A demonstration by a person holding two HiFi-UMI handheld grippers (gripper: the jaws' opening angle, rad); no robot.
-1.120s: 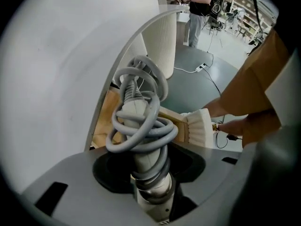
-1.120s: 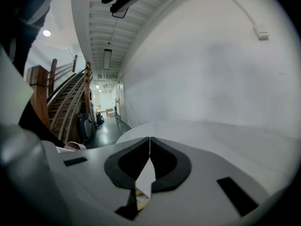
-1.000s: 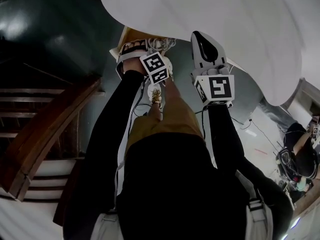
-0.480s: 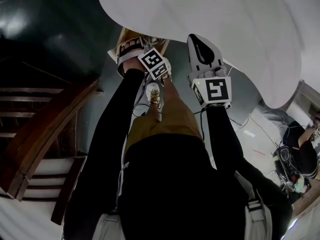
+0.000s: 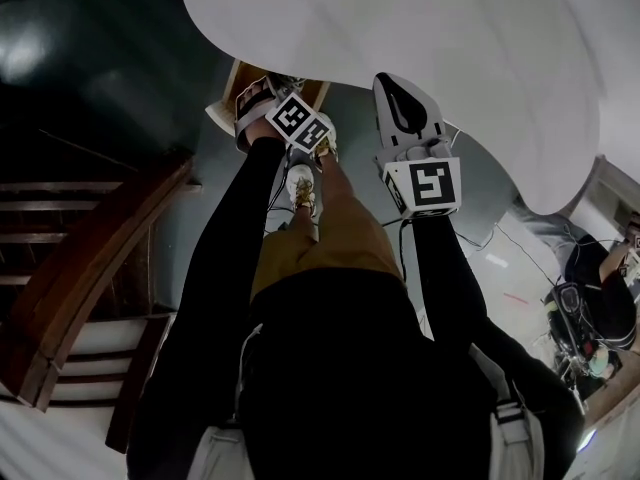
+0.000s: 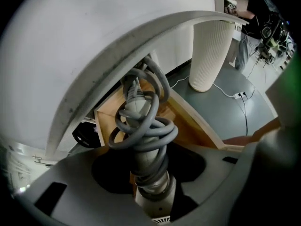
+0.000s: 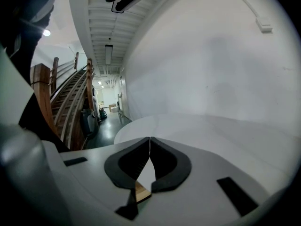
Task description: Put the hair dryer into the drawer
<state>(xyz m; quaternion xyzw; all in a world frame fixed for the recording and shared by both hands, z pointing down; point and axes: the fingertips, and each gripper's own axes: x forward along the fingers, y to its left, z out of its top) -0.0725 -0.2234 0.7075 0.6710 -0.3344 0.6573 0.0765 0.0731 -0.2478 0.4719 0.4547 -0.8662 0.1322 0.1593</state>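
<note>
The grey hair dryer (image 6: 149,182), its grey cord (image 6: 141,124) coiled round the handle, hangs between the jaws of my left gripper (image 6: 148,166), which is shut on it and points steeply down. Below it lies the open wooden drawer (image 6: 200,124), under the rim of the white table (image 6: 70,41). In the head view my left gripper (image 5: 270,98) is over the drawer (image 5: 236,86) at the table's edge (image 5: 400,28); the dryer itself is mostly hidden there. My right gripper (image 5: 402,96) hovers over the table's edge, its jaws (image 7: 149,142) shut with nothing in them.
A white fluted pedestal (image 6: 209,55) carries the table. Cables and a power strip (image 6: 241,95) lie on the dark floor. A wooden staircase (image 5: 90,268) rises at the left. Another person (image 5: 600,288) works at the far right. A black object (image 6: 84,134) sits beside the drawer.
My left gripper has rolled and shifted up and left in the head view, towards the drawer, with the hair dryer in it. The right gripper has hardly moved.
</note>
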